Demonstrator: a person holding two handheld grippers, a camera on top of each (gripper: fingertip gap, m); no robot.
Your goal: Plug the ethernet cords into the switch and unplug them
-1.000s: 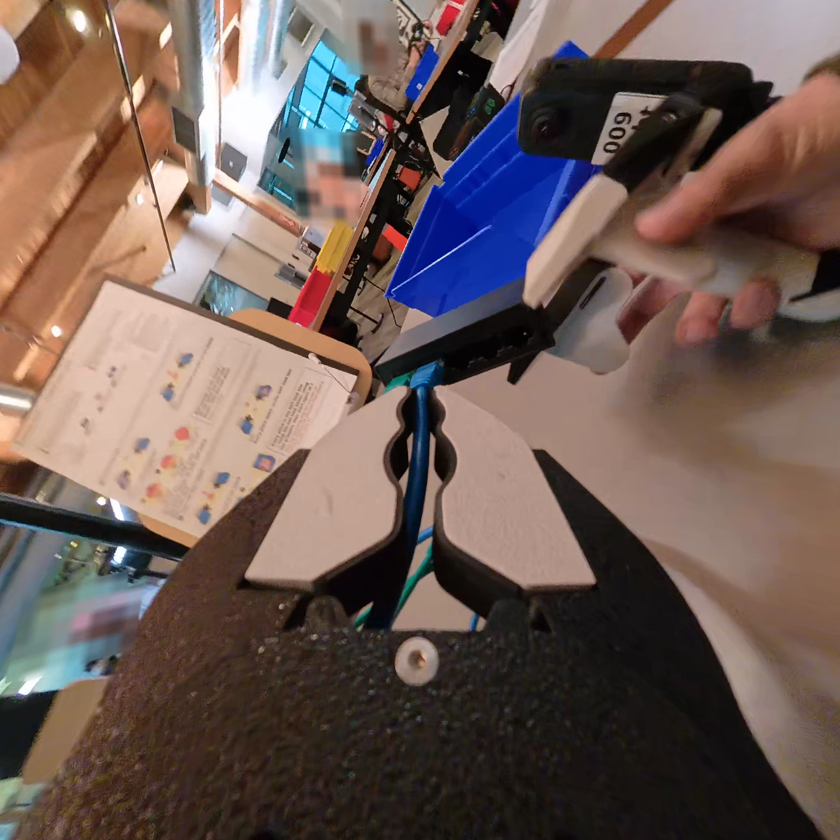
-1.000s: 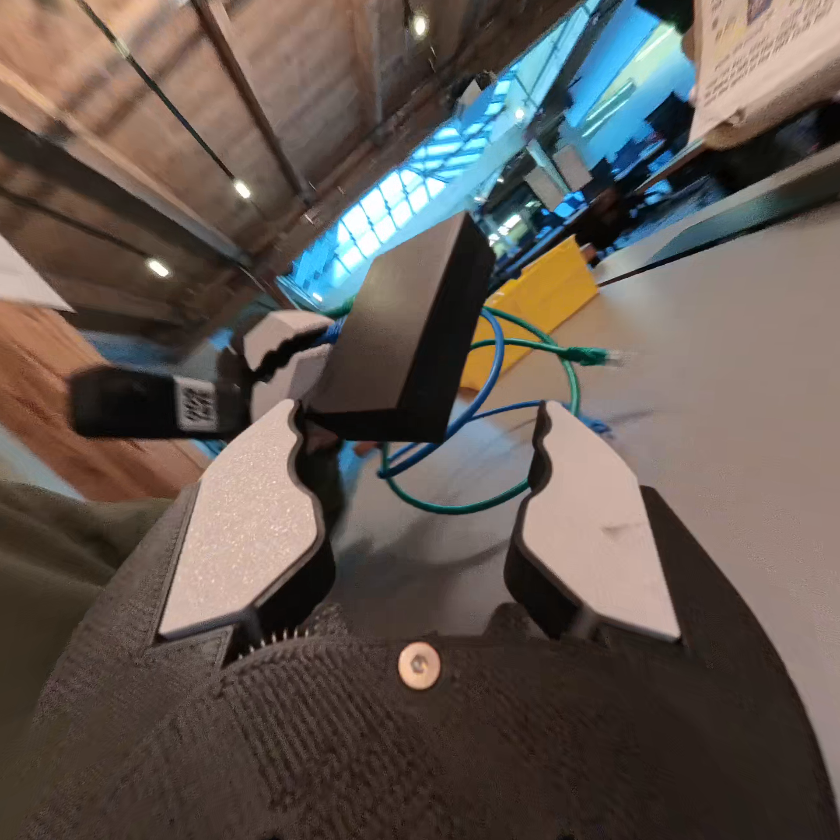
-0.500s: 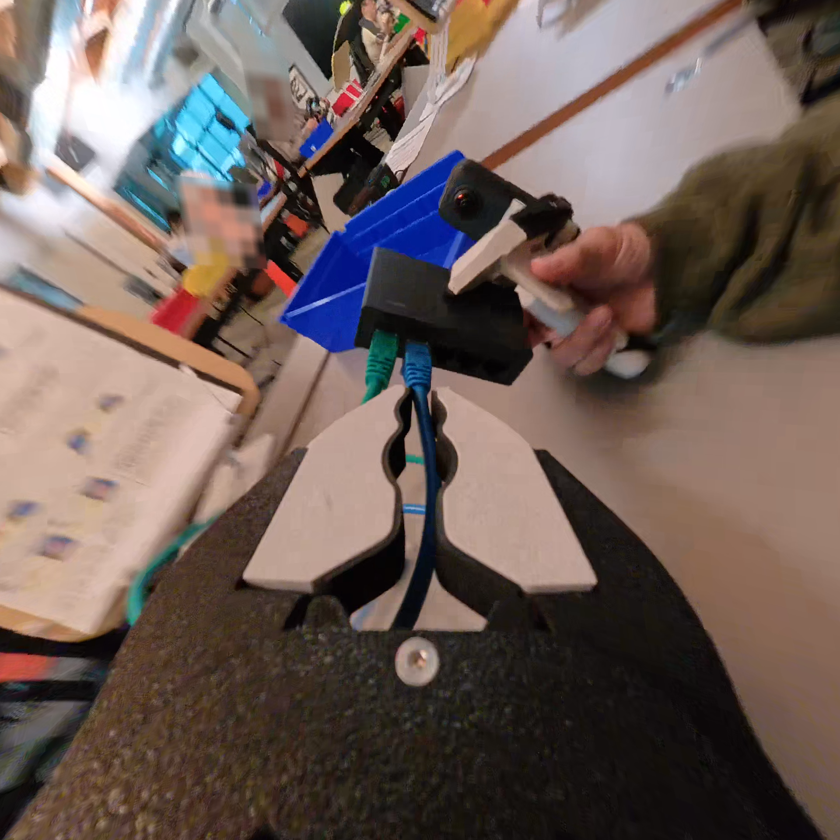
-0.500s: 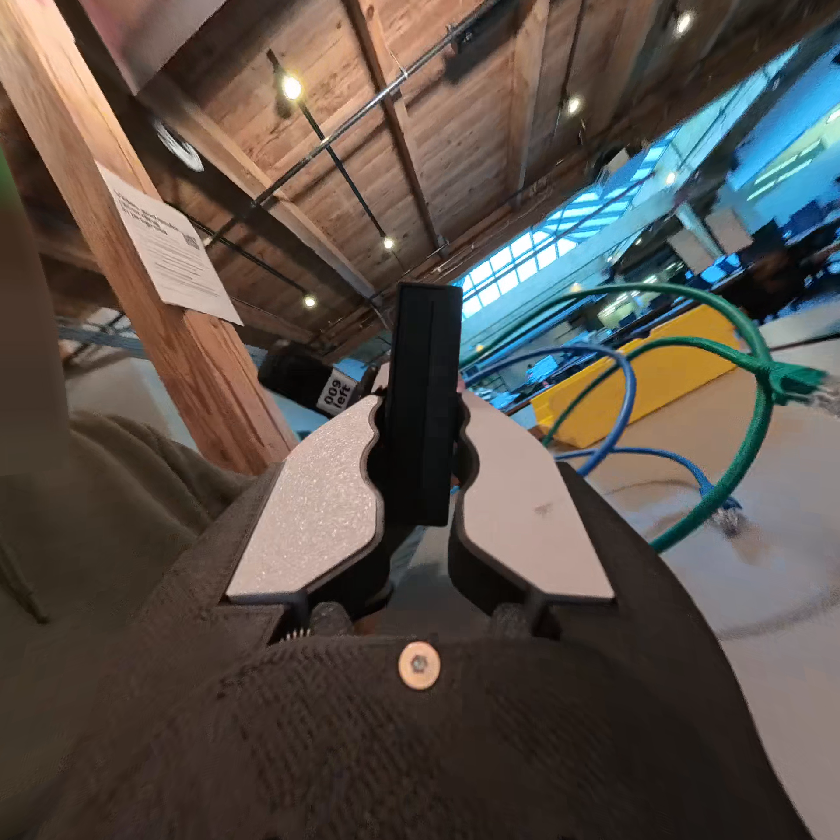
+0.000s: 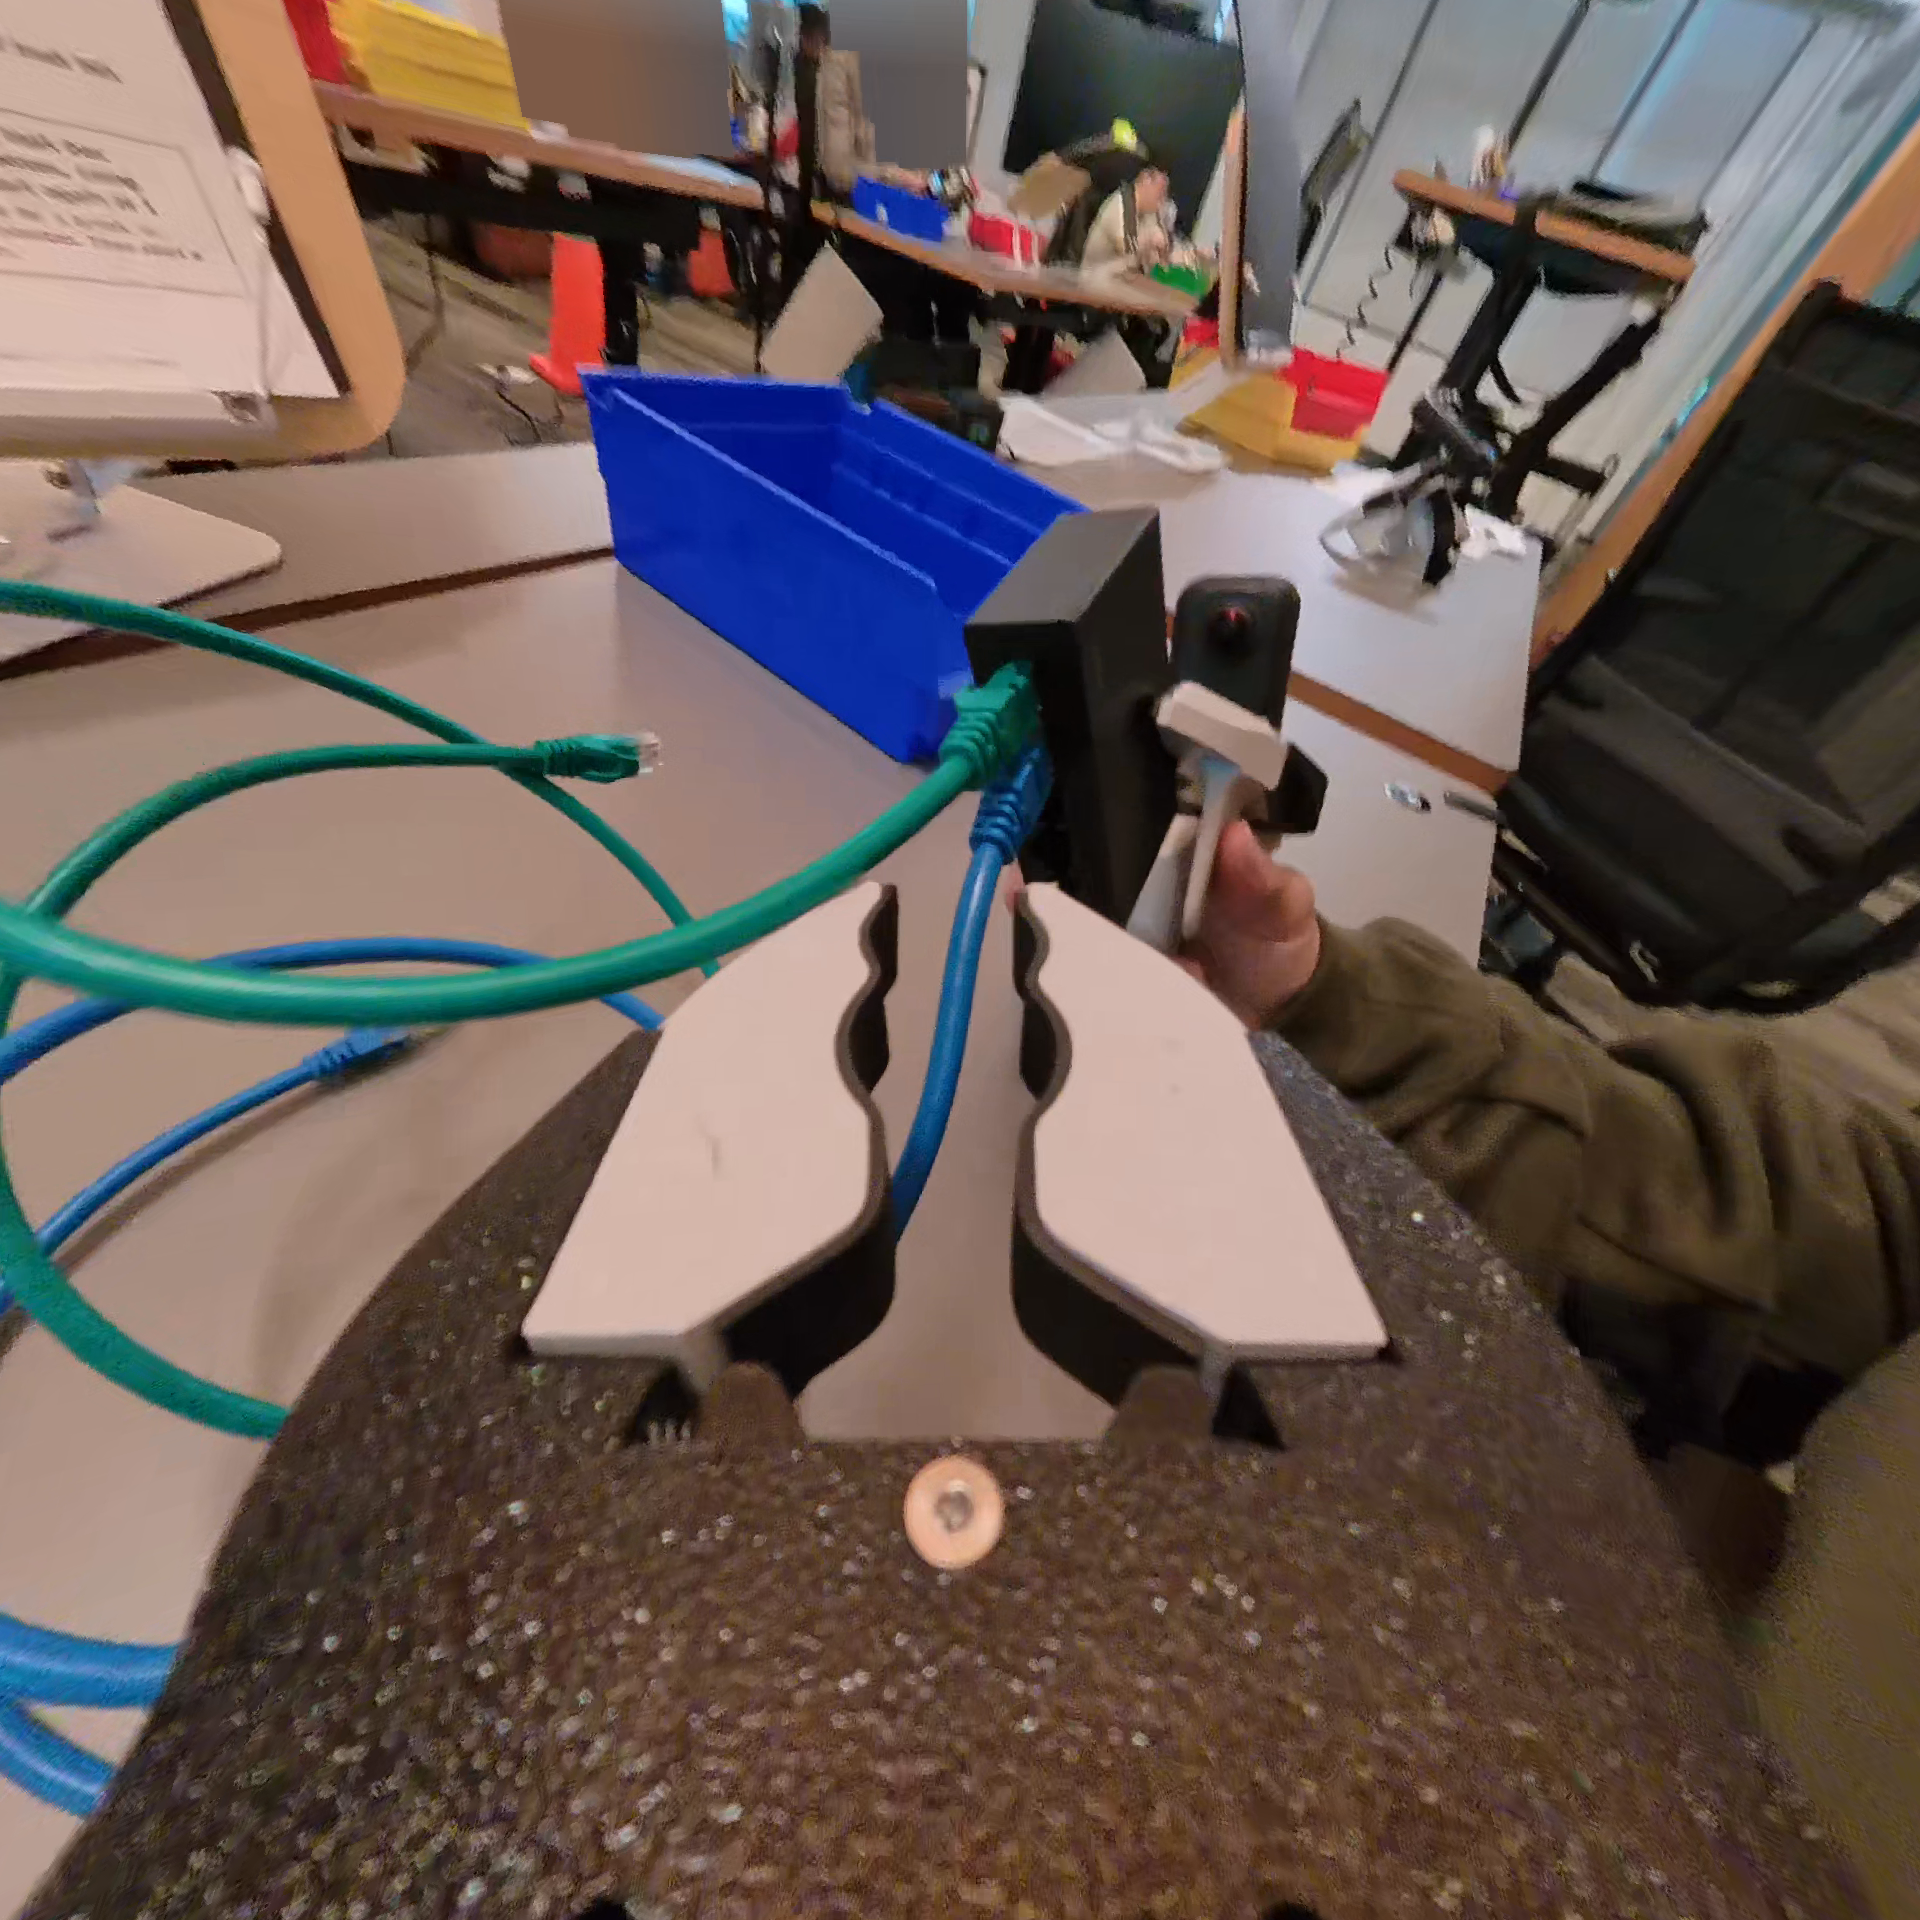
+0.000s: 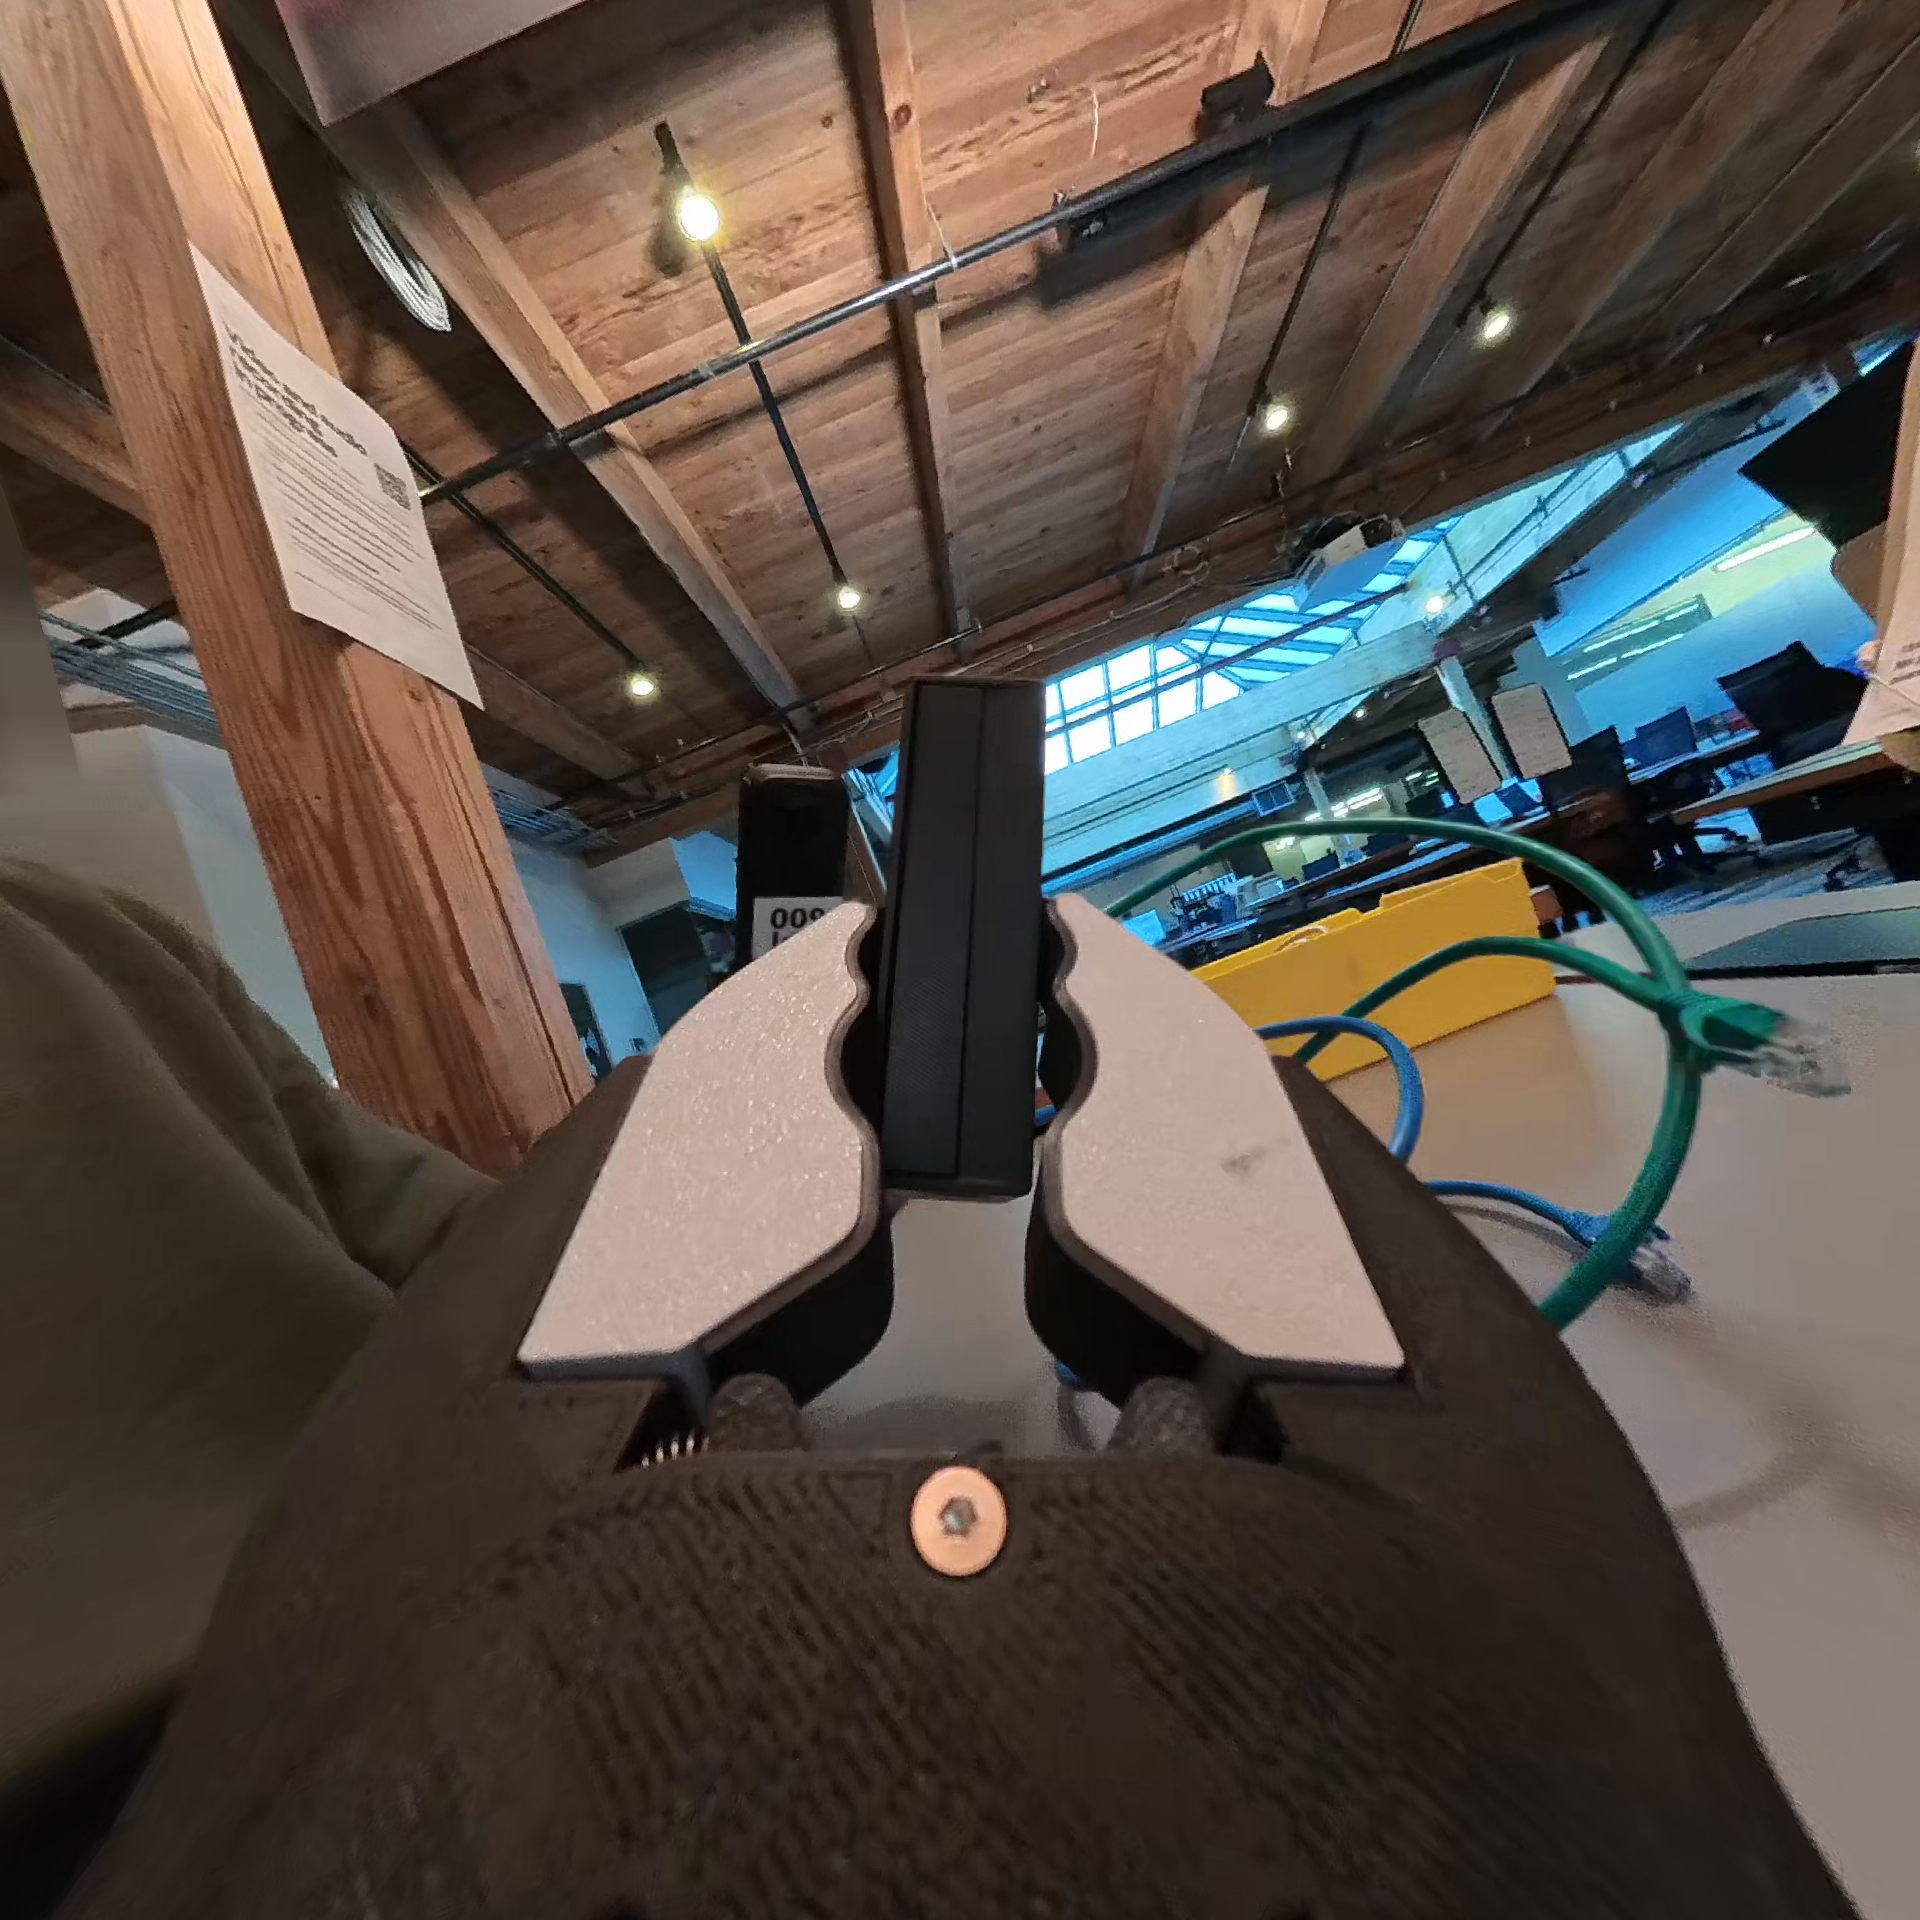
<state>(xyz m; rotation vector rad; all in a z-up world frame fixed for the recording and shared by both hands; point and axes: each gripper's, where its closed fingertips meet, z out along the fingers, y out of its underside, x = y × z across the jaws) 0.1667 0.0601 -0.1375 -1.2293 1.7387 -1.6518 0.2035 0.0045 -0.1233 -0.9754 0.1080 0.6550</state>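
Note:
The black switch (image 5: pixel 1091 707) is held on edge above the table by my right gripper (image 6: pixel 958 909), which is shut on its narrow body (image 6: pixel 956 831). A green cord's plug (image 5: pixel 987 717) and a blue cord's plug (image 5: pixel 1013 805) sit in its ports. My left gripper (image 5: pixel 951 904) is open just below the switch. The blue cord (image 5: pixel 951 1039) runs loose between its fingers. The other green plug (image 5: pixel 603 750) hangs free, and the other blue plug (image 5: pixel 348 1049) lies on the table. Both also show in the right wrist view: the green one (image 6: pixel 1725 1034) and the blue one (image 6: pixel 1652 1262).
A blue bin (image 5: pixel 790 530) stands just behind the switch and a yellow bin (image 6: pixel 1382 966) on the far side of the cords. A board with a paper sheet (image 5: pixel 135 208) stands at the left. A black case (image 5: pixel 1714 727) is off the table at the right. Cord loops (image 5: pixel 312 987) lie to the left.
My left gripper has opened and let go of the blue cord. My right gripper closed on the switch and turned it upright. Both views swung round.

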